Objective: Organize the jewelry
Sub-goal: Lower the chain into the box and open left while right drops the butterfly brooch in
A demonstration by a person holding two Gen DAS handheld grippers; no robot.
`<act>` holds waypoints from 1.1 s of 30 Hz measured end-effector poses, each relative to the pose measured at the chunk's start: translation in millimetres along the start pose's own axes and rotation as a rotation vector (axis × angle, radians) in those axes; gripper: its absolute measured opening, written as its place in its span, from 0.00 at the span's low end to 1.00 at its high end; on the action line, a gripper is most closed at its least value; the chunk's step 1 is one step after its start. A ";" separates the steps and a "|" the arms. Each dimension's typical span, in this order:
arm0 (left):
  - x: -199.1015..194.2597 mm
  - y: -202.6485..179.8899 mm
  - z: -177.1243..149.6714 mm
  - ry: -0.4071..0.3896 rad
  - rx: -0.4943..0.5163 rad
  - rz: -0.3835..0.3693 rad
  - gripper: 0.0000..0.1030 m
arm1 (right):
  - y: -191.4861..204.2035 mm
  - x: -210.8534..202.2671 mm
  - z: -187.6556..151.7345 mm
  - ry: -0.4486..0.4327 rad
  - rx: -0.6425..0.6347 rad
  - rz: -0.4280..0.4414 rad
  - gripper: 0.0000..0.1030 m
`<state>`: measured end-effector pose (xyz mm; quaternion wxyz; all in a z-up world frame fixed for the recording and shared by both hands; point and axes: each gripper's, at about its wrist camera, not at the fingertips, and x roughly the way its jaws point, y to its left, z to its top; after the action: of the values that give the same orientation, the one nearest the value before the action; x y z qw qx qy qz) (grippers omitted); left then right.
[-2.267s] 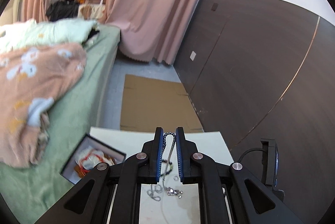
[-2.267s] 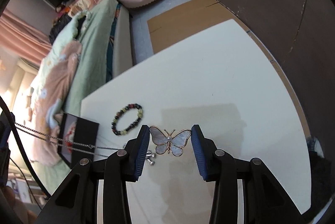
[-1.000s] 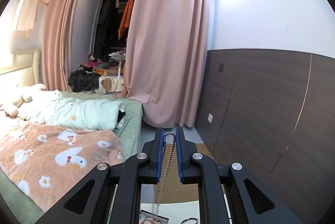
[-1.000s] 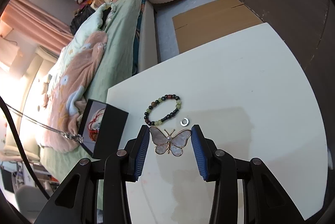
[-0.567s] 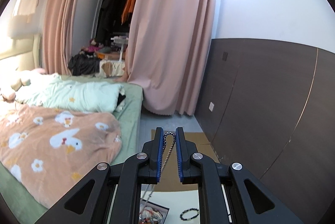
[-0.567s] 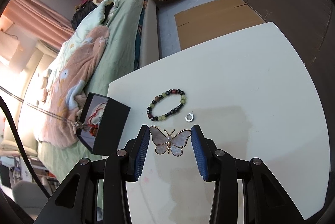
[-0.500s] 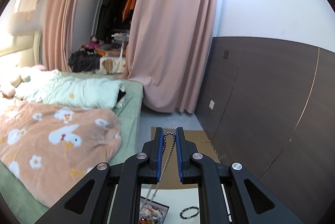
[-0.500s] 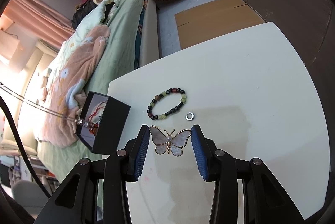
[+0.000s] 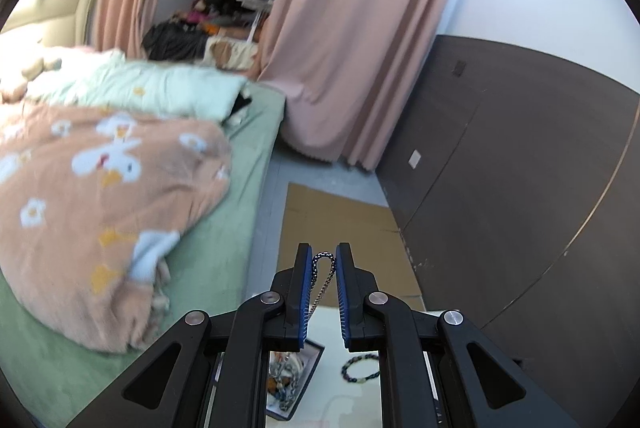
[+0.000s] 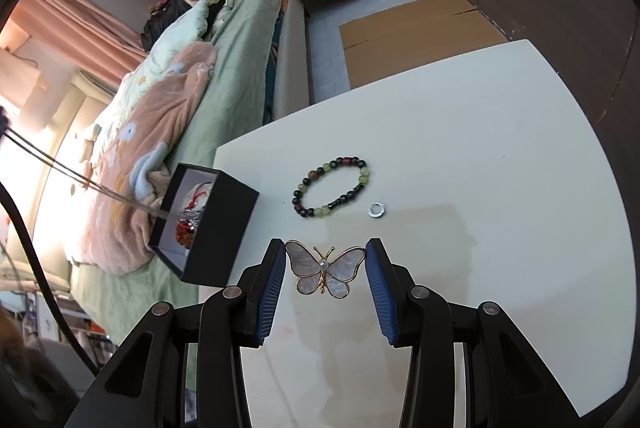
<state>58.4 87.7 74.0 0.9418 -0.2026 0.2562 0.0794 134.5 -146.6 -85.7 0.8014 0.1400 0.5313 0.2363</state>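
Observation:
My left gripper (image 9: 323, 262) is shut on a silver chain necklace (image 9: 322, 278) and holds it high above the table. The chain hangs down into an open black jewelry box (image 9: 294, 380). In the right wrist view the chain (image 10: 80, 184) runs from the upper left into the box (image 10: 208, 224), and its pendant end rests among red and silver pieces inside. My right gripper (image 10: 326, 268) is shut on a pearly butterfly brooch (image 10: 326, 270) and holds it above the white table (image 10: 500, 188).
A beaded bracelet (image 10: 332, 192) and a small silver ring (image 10: 376, 210) lie on the table beyond the brooch; the bracelet also shows in the left wrist view (image 9: 360, 374). The box stands at the table's left edge. A bed with blankets (image 10: 160, 116) lies to the left.
My left gripper has come lower and tilted down, and the hanging necklace's end has gone into the box. The right gripper with the brooch has stayed almost still.

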 end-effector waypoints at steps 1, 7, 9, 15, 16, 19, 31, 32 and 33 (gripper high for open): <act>7.2 4.4 -6.3 0.017 -0.018 -0.002 0.12 | 0.8 0.1 0.0 -0.004 0.006 0.008 0.40; 46.3 40.0 -41.5 0.170 -0.153 -0.039 0.33 | 12.1 -0.7 0.0 -0.041 0.021 0.059 0.40; 55.7 55.1 -51.3 0.218 -0.213 -0.016 0.44 | 17.1 -1.0 -0.2 -0.060 0.020 0.077 0.40; 54.5 79.0 -47.7 0.219 -0.284 -0.011 0.47 | 39.4 0.1 -2.3 -0.103 -0.024 0.148 0.41; 52.6 80.9 -46.2 0.214 -0.288 -0.012 0.51 | 43.9 1.1 -2.5 -0.107 -0.031 0.160 0.40; 44.2 88.8 -40.4 0.187 -0.304 -0.007 0.59 | 55.7 7.6 -3.1 -0.109 -0.038 0.190 0.41; 36.8 117.7 -30.0 0.161 -0.373 -0.004 0.69 | 111.0 51.5 -4.0 -0.077 -0.055 0.307 0.41; 37.8 118.1 -29.3 0.160 -0.374 -0.003 0.69 | 114.6 54.6 -4.6 -0.074 -0.061 0.312 0.41; 38.1 117.9 -29.2 0.159 -0.374 -0.002 0.69 | 119.4 58.6 -5.1 -0.066 -0.072 0.308 0.41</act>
<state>47.9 183.9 -8.9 0.8647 -0.3797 0.3106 0.1081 121.3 -14.4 -77.0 0.7773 0.1989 0.4679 0.3705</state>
